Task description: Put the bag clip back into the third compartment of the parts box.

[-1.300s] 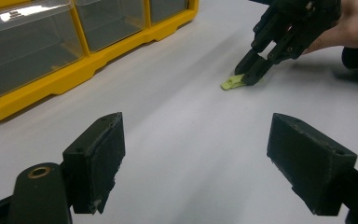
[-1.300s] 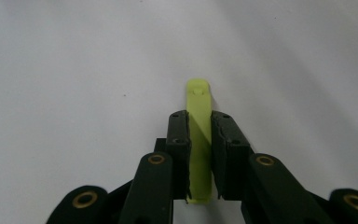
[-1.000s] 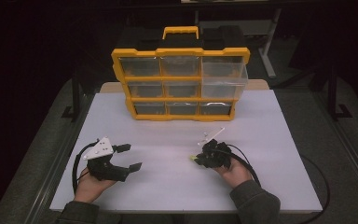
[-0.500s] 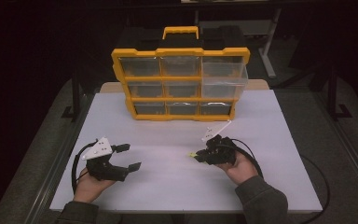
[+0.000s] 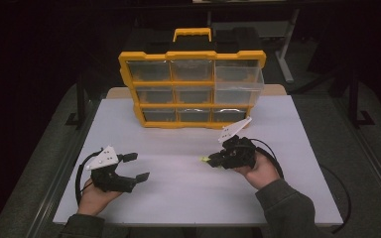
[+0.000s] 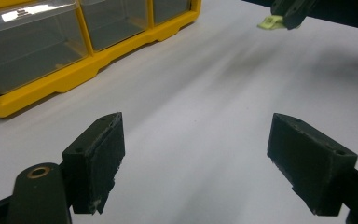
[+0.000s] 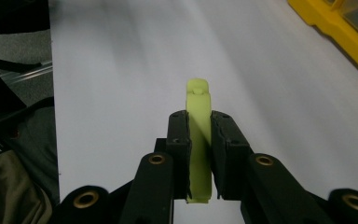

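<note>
A small pale-green plastic piece (image 7: 198,140) is clamped between the black jaws of my right gripper (image 7: 198,126), with its rounded end sticking out past them. From above, the right gripper (image 5: 213,160) hangs over the white table (image 5: 287,134) at mid-right, the green piece (image 5: 206,159) at its tip pointing left. A yellow organiser (image 5: 193,89) with clear drawers stands at the back of the table; its upper right drawer (image 5: 239,79) is pulled out. At the front left my left gripper (image 5: 138,167) rests open, jaws wide apart over bare table (image 6: 196,112).
The left gripper view has the organiser's lower drawers (image 6: 42,42) at its upper left and the right gripper with the green piece (image 6: 271,21) at the top. Dark floor and metal stand legs (image 5: 285,44) surround the table. A black cable (image 5: 275,158) loops by the right hand.
The right hand has lifted and moved toward the organiser with the green piece still gripped. The left gripper has stayed where it was.
</note>
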`<state>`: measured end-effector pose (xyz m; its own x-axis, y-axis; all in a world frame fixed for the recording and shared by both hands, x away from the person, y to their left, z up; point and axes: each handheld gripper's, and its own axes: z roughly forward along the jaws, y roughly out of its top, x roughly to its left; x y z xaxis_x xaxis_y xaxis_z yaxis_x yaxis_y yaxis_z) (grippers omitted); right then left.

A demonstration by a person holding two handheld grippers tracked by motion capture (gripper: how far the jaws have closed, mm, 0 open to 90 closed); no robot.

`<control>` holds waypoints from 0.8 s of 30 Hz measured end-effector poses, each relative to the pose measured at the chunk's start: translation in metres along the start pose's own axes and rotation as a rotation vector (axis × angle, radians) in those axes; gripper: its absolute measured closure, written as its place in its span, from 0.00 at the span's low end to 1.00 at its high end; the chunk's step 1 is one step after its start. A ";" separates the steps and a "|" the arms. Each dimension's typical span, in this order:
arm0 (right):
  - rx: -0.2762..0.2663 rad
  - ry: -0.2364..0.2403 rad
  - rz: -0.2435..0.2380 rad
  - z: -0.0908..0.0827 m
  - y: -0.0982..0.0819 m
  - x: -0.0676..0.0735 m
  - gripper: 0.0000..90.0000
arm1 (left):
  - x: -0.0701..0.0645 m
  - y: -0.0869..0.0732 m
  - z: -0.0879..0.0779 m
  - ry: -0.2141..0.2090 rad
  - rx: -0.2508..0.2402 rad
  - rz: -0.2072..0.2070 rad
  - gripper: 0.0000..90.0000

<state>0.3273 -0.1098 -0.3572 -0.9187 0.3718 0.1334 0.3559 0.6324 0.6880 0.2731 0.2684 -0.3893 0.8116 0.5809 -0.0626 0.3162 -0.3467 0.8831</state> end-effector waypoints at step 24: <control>-0.028 0.026 -0.115 -0.053 0.044 0.013 0.86 | 0.000 0.001 -0.002 0.002 -0.017 -0.007 0.21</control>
<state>0.3216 -0.1132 -0.2873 -0.9574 0.2802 0.0704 0.2432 0.6504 0.7196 0.2722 0.2699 -0.3873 0.8086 0.5844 -0.0676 0.3133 -0.3305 0.8903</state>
